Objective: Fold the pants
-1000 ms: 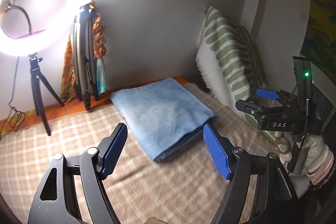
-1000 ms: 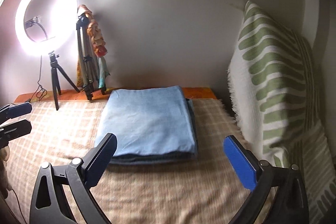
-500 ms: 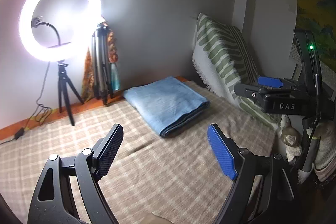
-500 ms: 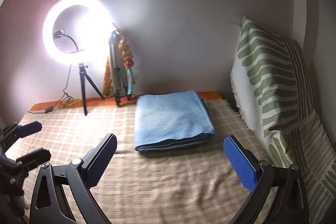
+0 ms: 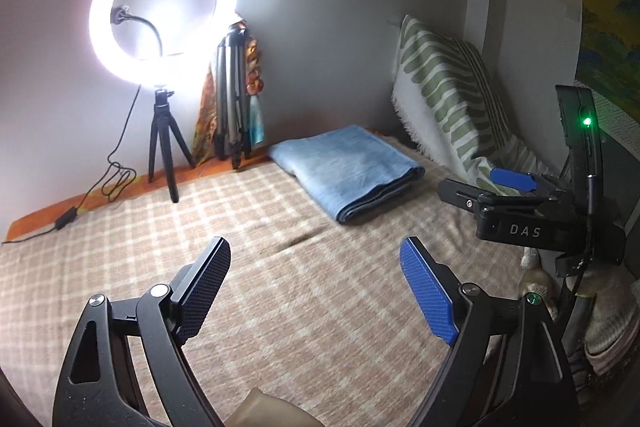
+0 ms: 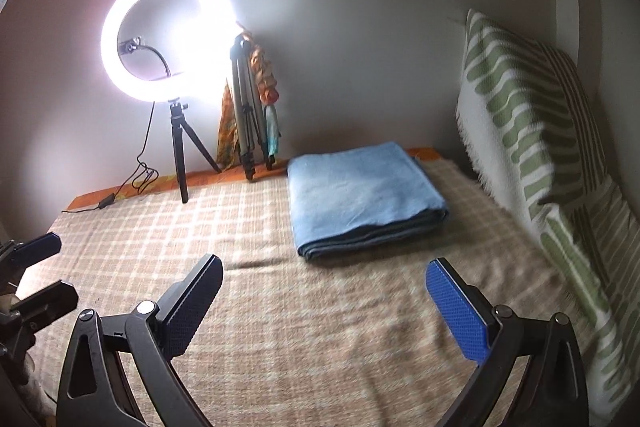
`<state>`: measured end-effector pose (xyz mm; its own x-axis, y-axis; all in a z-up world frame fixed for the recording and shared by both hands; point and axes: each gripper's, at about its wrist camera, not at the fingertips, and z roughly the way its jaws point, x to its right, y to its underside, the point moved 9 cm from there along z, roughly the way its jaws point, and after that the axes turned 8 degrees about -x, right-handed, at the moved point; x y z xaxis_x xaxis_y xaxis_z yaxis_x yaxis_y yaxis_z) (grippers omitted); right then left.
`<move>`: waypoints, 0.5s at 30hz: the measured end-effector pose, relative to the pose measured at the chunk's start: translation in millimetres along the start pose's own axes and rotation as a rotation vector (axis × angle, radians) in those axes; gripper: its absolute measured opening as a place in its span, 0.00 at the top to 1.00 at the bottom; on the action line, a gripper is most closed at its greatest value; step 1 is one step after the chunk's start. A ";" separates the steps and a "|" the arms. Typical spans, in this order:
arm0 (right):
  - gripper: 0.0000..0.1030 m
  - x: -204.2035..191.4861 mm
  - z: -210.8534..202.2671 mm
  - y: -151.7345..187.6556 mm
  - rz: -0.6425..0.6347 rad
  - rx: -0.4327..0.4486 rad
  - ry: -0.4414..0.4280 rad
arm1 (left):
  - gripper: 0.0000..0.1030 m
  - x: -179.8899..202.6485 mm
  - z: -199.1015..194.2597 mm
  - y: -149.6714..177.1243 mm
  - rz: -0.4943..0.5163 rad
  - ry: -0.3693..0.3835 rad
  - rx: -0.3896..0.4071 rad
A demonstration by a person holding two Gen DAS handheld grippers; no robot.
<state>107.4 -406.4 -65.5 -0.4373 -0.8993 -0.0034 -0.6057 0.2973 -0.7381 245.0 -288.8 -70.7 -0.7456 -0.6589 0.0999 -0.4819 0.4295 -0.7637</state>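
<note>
Ahead, folded light-blue denim pants (image 6: 362, 193) are lying at twelve o'clock of the right gripper (image 6: 324, 303), at one o'clock of the left gripper (image 5: 318, 289), both gaping wide, empty, right seemingly nearer.

One folded pair of blue pants (image 6: 362, 193), two grippers, one ring light (image 6: 168, 39), two tripods, two green-striped pillows, one checked blanket (image 6: 320, 327).
</note>
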 end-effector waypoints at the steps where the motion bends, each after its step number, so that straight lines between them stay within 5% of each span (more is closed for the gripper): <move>1: 0.00 -0.8 2.2 2.7 0.003 -0.002 0.003 | 0.16 -2.1 0.8 1.2 -0.004 0.000 -0.002; 15: 0.00 -12.7 4.1 11.6 -0.011 0.025 0.009 | 0.16 -10.6 7.8 12.1 -0.017 -0.025 -0.032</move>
<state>108.7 -392.9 -76.8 -0.4369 -0.8994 0.0109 -0.5940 0.2794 -0.7544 250.7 -281.5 -86.1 -0.7253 -0.6816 0.0963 -0.5094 0.4374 -0.7410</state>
